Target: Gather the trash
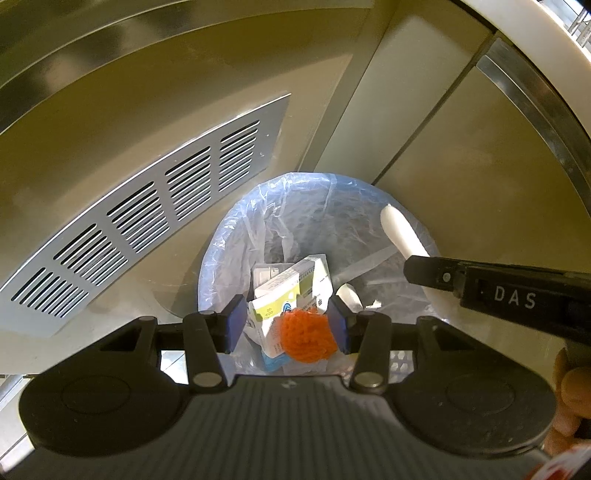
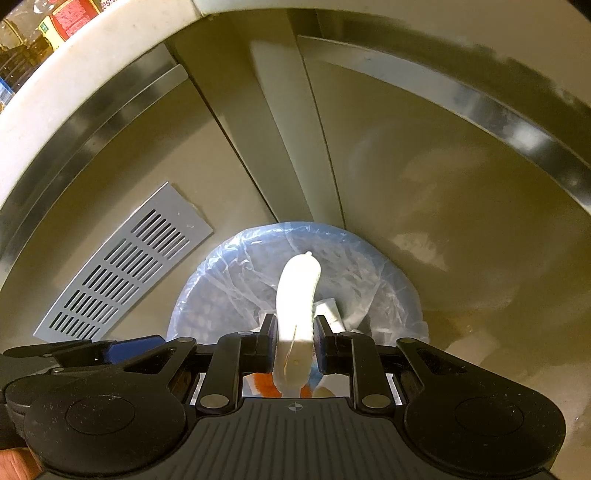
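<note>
A round bin with a clear plastic liner (image 1: 229,236) (image 2: 207,280) stands on the floor against steel panels. Inside it lie a white and green box (image 1: 284,291), other cartons and an orange knitted ball (image 1: 306,334). My left gripper (image 1: 287,325) hangs open just above this trash, with its blue pads apart and pressing on nothing. My right gripper (image 2: 295,343) is shut on a long white sausage-shaped object (image 2: 297,291) (image 1: 397,229) that sticks out over the bin's far side. In the left wrist view the right gripper (image 1: 436,277) reaches in from the right.
A grey slotted vent grille (image 1: 140,221) (image 2: 122,273) sits in the panel left of the bin. Steel cabinet fronts (image 2: 424,184) rise behind it. A white counter edge (image 2: 55,85) with bottles (image 2: 70,14) curves overhead. A person's fingers (image 1: 569,398) show at the right.
</note>
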Demonstrator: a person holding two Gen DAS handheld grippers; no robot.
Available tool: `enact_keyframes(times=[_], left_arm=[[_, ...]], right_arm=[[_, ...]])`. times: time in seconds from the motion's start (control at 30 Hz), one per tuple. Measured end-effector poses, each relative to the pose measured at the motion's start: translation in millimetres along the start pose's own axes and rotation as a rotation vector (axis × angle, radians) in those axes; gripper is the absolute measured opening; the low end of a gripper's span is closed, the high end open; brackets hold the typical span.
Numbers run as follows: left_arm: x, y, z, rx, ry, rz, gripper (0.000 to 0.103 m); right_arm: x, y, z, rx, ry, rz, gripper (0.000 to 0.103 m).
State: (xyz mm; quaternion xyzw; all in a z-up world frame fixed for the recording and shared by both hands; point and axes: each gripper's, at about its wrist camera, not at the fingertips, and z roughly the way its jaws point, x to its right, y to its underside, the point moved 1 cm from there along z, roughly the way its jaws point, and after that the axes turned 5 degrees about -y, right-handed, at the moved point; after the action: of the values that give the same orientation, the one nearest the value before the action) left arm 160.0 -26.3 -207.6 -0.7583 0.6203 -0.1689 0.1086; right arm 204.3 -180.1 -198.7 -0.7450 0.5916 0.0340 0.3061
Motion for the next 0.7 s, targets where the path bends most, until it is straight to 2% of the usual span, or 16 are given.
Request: enact_keyframes(times=[0.1,0.17,0.2,0.7], left_arm=[[0,0,0,0.000,0.000,0.000,0.044],[0,0,0,-0.001,0.000,0.000,0.044],[0,-1,0,-0.001,0.000,0.000,0.044],[0,1,-10,0.027,-0.002,0.002,0.044]], right_arm=[[0,0,1,0.013,0.008,0.000,0.023],[0,0,1,0.022,0.014,0.013,0.044],[1,0,1,0.023,0.014,0.019,0.047],[3,10,-13,0.013,0.030,0.024,0.048]])
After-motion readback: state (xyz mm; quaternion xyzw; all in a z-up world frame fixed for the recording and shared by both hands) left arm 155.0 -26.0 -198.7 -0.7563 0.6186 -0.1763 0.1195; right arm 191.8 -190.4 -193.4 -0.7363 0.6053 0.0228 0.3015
